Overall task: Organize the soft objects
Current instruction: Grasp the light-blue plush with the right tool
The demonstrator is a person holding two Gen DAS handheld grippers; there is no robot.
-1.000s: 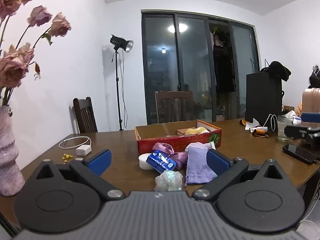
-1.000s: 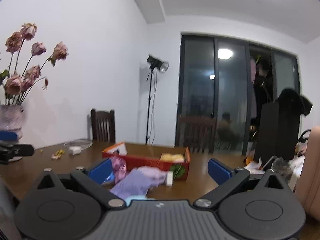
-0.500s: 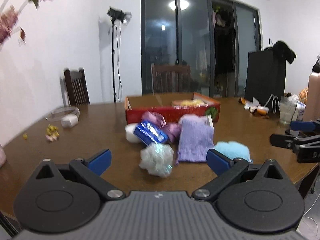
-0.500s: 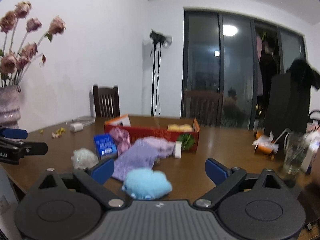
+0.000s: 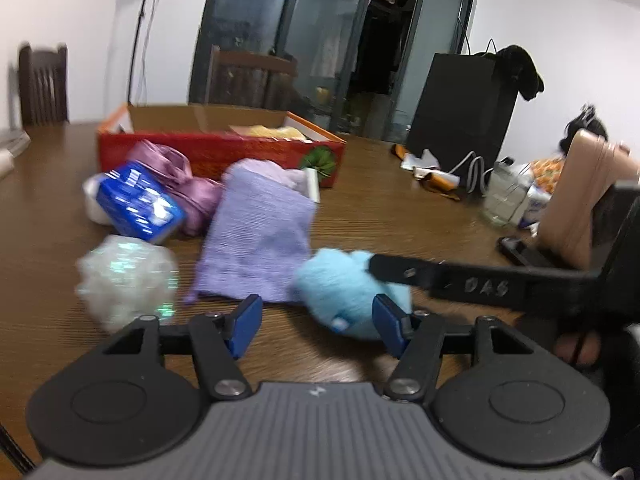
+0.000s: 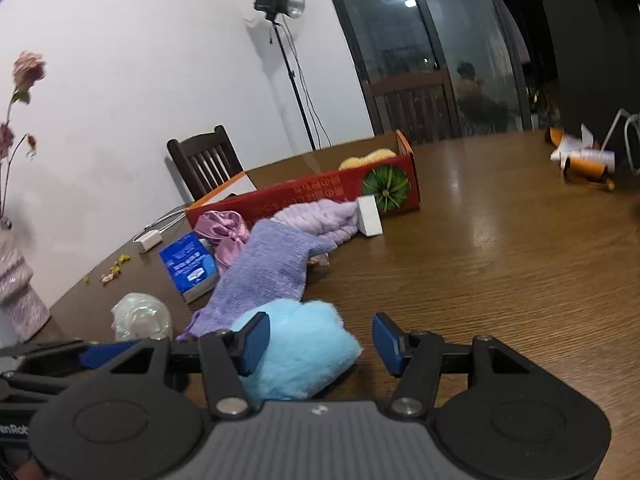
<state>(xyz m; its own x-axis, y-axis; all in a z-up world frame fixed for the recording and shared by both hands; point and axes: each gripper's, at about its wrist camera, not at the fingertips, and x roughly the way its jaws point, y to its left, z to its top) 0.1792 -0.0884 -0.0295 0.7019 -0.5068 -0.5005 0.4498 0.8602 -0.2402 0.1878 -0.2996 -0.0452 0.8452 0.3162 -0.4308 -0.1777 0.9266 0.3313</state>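
Note:
A light blue fluffy ball (image 5: 340,288) lies on the brown table (image 5: 400,216) near its front edge. My left gripper (image 5: 317,322) is low behind it, jaws closing, with the fluff just ahead of the right pad and not pinched. My right gripper (image 6: 320,342) comes from the other side, jaws also closing. Its left pad overlaps the blue ball (image 6: 296,348) and its right pad stands clear. One right finger (image 5: 440,278) reaches over the ball. A purple knitted cloth (image 6: 272,268) lies just beyond, in front of the red cardboard box (image 6: 320,196).
A white shimmery puff (image 5: 128,276), a blue tissue pack (image 5: 136,204) and a pink satin bundle (image 5: 180,176) lie left of the cloth. A white block (image 6: 370,216) leans on the box. A vase (image 6: 20,292) stands far left; a glass jar (image 5: 504,200) and a phone (image 5: 520,250) sit right.
Both grippers have dropped toward the table and closed in on the blue ball from either side. Both pairs of jaws have narrowed to about half their earlier width.

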